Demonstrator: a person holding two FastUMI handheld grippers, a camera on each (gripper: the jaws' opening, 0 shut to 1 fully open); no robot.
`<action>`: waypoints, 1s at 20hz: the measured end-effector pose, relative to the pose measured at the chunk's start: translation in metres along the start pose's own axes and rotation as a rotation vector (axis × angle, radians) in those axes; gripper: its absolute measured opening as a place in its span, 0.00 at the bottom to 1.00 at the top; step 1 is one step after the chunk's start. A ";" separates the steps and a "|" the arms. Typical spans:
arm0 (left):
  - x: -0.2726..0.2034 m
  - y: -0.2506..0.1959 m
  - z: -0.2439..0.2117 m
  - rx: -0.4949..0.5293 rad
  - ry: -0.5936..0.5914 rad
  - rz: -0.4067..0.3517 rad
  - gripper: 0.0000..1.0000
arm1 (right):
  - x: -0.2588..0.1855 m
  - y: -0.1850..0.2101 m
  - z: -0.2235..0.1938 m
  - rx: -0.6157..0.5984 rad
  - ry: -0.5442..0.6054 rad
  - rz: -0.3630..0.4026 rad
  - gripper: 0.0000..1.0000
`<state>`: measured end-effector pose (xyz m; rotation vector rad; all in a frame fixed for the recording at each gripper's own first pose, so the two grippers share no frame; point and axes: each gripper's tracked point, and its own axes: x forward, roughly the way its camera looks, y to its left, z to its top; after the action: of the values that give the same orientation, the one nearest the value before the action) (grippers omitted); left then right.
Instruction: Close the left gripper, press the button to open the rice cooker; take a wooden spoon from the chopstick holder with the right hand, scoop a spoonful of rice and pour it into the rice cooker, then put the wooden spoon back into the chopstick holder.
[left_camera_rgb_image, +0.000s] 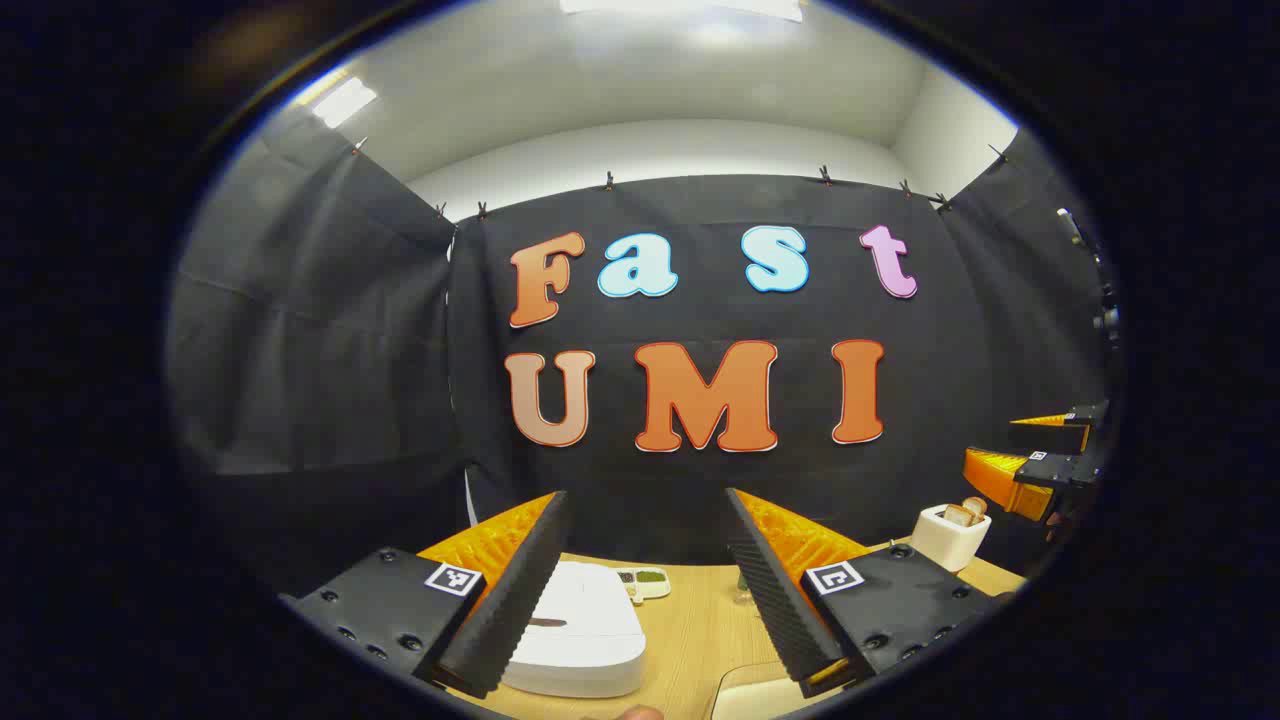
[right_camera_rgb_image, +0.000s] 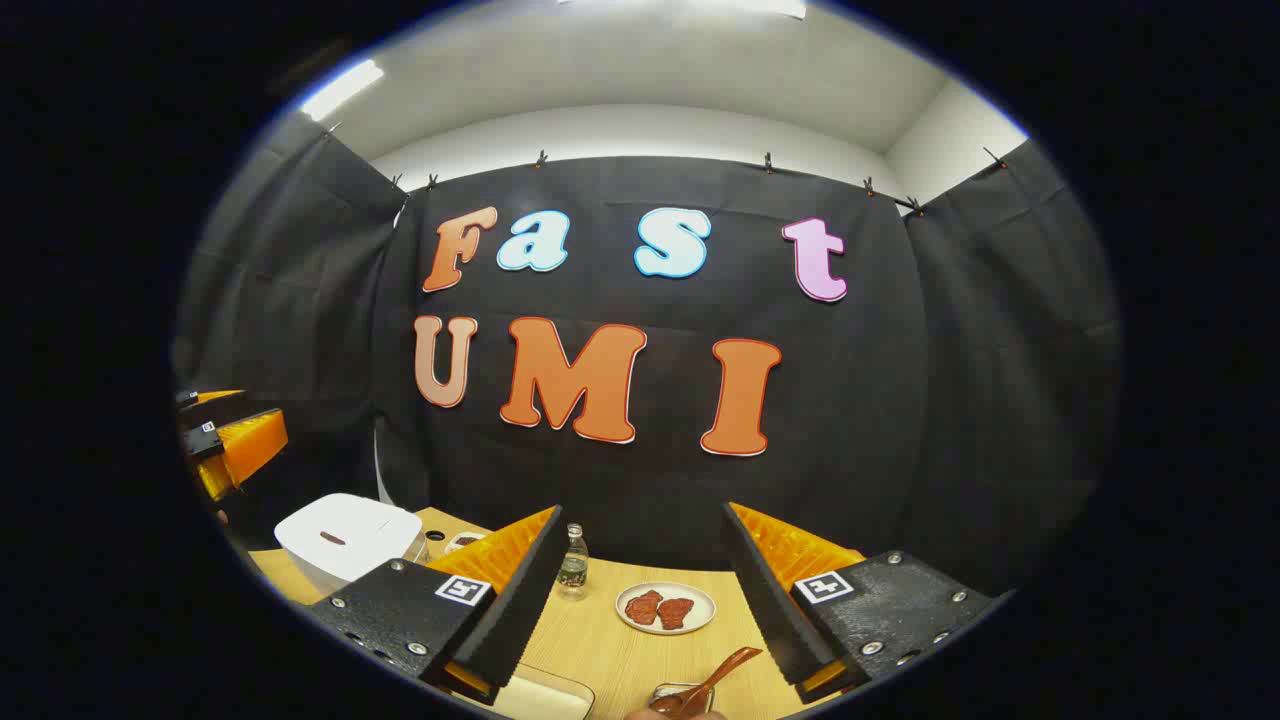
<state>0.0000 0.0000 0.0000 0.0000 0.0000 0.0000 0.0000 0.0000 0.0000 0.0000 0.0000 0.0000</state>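
Note:
The white rice cooker (left_camera_rgb_image: 580, 630) sits with its lid down on the wooden table (left_camera_rgb_image: 700, 630), just below and between my left gripper's (left_camera_rgb_image: 645, 498) open fingers. Further right stands a white chopstick holder (left_camera_rgb_image: 950, 538) with wooden handles (left_camera_rgb_image: 966, 512) poking out. My right gripper (left_camera_rgb_image: 1032, 446) hovers at the far right edge, above the holder. In the right gripper view, my right gripper (right_camera_rgb_image: 645, 510) is open and holds nothing. There the rice cooker (right_camera_rgb_image: 345, 535) lies to the left, with the left gripper (right_camera_rgb_image: 228, 432) above it.
A small bottle (right_camera_rgb_image: 573, 562), a plate of red food (right_camera_rgb_image: 665, 607) and a brown spoon (right_camera_rgb_image: 712, 678) resting in a small dish lie ahead of the right gripper. A pale container (right_camera_rgb_image: 540, 698) sits at the near edge. A small tray (left_camera_rgb_image: 645, 582) stands behind the cooker.

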 end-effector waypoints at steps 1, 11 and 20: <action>0.000 0.001 -0.001 0.008 -0.008 0.006 1.00 | -0.002 -0.001 -0.001 0.001 0.002 -0.004 0.95; 0.007 -0.018 -0.011 -0.021 0.014 -0.024 1.00 | -0.011 0.004 -0.012 0.025 0.024 0.016 0.95; 0.009 -0.024 -0.012 -0.019 0.016 -0.022 1.00 | 0.001 0.002 -0.016 0.044 0.039 0.012 0.95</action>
<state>0.0094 -0.0239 -0.0121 -0.0195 0.0161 -0.0221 0.0011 0.0025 -0.0164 0.0440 0.0391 0.0120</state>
